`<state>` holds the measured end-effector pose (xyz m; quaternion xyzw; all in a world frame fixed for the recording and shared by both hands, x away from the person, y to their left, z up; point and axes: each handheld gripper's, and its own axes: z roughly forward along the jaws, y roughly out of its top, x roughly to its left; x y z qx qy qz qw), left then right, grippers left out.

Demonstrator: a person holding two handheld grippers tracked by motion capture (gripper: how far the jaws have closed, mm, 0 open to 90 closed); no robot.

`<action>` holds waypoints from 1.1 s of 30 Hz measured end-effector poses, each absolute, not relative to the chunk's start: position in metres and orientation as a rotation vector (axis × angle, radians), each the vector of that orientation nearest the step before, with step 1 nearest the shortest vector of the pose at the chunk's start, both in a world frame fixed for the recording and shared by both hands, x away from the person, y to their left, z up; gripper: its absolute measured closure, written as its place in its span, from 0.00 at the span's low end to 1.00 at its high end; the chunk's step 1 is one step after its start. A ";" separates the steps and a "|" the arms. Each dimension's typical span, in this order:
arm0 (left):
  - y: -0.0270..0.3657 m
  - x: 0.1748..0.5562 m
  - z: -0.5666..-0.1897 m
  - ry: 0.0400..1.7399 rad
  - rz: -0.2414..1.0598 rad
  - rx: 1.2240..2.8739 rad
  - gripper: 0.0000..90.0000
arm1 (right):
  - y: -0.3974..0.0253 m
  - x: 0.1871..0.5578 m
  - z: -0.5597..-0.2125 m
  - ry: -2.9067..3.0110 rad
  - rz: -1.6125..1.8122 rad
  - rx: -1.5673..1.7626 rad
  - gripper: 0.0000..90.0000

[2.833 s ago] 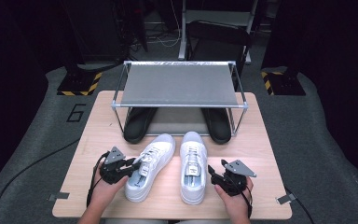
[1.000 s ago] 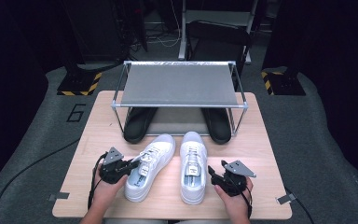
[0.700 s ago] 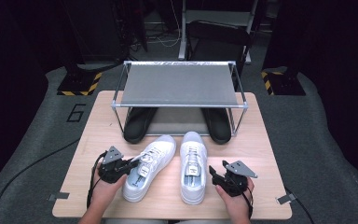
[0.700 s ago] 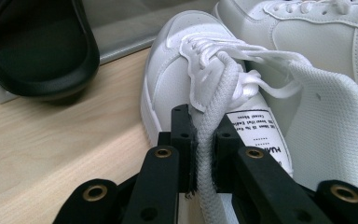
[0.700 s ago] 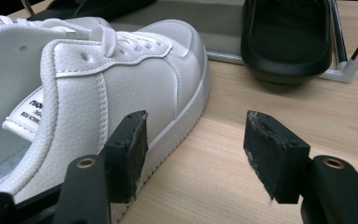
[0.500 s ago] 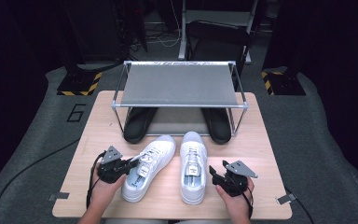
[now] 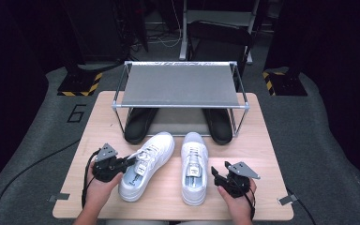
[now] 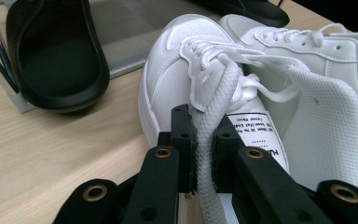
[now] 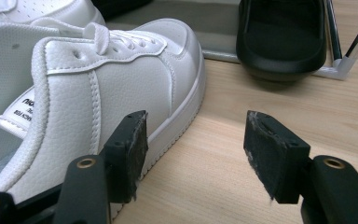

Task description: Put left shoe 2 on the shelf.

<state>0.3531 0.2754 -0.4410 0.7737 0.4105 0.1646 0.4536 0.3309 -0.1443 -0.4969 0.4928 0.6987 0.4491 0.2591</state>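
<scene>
Your left gripper (image 7: pixel 130 162) has its jaws clamped on the padded collar edge of the left white sneaker (image 7: pixel 148 164), which lies on the near-left part of the desk (image 7: pixel 262 140) with its toe angled toward the far right. In the left gripper view the jaws pinch that woven rim (image 8: pixel 205 154) from both sides, just behind the tongue label. That is a sensible place to grip: the collar is thin enough to fit between the jaws and stiff enough to carry the shoe.

Your right gripper (image 7: pixel 217 176) sits just beside the outer heel of the right white sneaker (image 7: pixel 194 166) with its jaws spread wide and nothing between them. In the right gripper view one jaw looks to be right against the shoe's side wall (image 9: pixel 98 93) and the other stands over bare wood, so you are lined up beside the shoe, not yet on it.

The shoe rack (image 7: pixel 180 86) stands at the far side of the desk with its mesh shelf bare, while the black slippers (image 7: pixel 140 124) sit underneath. The pair probably belongs on that shelf.
</scene>
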 end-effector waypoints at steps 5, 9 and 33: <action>0.278 0.352 -0.431 1.021 0.412 1.888 0.92 | -0.145 0.331 -0.497 1.890 1.222 1.339 0.44; 0.281 0.353 -0.424 1.021 0.411 1.869 0.92 | -0.145 0.331 -0.497 1.889 1.221 1.338 0.44; 0.293 0.351 -0.381 0.999 0.409 1.837 0.92 | -0.149 0.330 -0.497 1.874 1.230 1.344 0.44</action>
